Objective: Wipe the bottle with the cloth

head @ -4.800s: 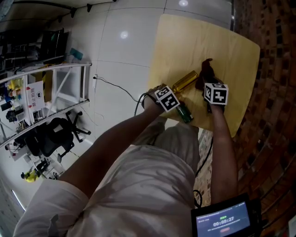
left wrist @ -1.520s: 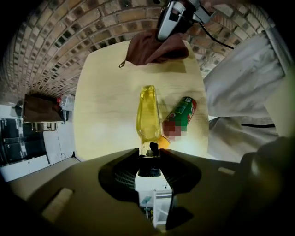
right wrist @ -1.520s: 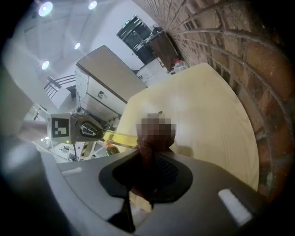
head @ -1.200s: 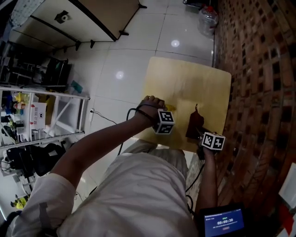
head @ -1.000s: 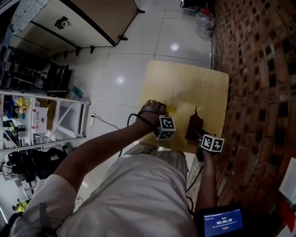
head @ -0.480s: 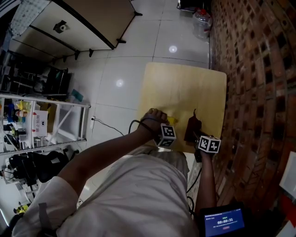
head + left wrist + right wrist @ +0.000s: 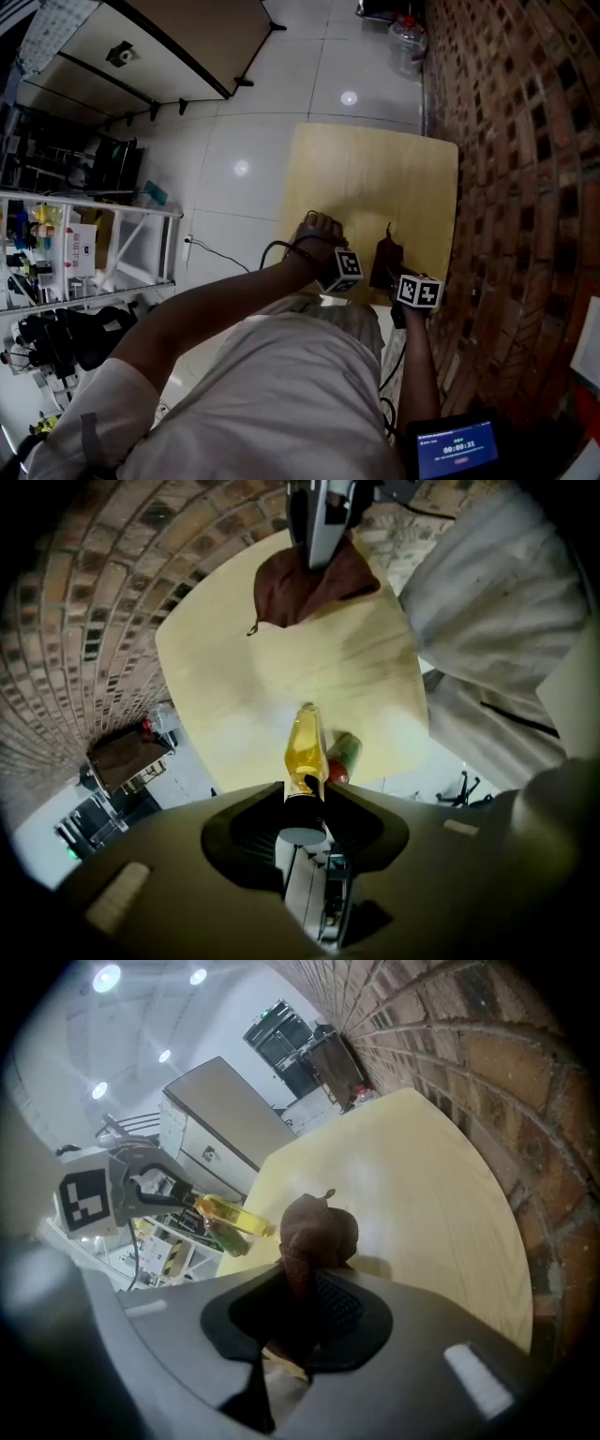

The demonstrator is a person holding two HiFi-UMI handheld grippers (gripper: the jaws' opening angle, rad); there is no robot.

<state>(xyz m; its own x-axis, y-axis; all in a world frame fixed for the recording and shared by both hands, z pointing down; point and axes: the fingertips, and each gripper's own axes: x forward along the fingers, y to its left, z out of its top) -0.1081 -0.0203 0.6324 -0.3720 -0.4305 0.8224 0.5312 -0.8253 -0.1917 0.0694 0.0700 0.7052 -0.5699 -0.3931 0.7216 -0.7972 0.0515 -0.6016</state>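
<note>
The left gripper (image 7: pixel 305 797) has its jaws clamped on the neck of the bottle (image 7: pixel 304 747), a slim clear bottle of yellow liquid with a black cap (image 7: pixel 302 816). The cap sits back between the 2 jaws and the body sticks out past them. In the left gripper view the bottle lies against the near edge of the pale wooden table (image 7: pixel 375 178). In the right gripper view it shows raised at the table's left edge, tilted, with its base toward the table. A green and red thing (image 7: pixel 343 757) sits just beside the bottle; what it is cannot be told.

The right gripper (image 7: pixel 302 1283) has its jaws together on the cloth (image 7: pixel 317 1230), a dark brown bunch that bulges out in front of them. From above, the cloth is over the near right part of the table, ahead of the right gripper's marker cube (image 7: pixel 419 292). Whether the cloth touches the tabletop cannot be told. Cloth and bottle are apart, with bare table between them.

In the head view the left hand (image 7: pixel 317 236) and its own cube (image 7: pixel 345 270) cover the bottle. The 2 grippers are side by side at the table's near edge. A brick wall (image 7: pixel 525 187) runs along the table's right side and a white tiled floor (image 7: pixel 244 159) lies to the left.
</note>
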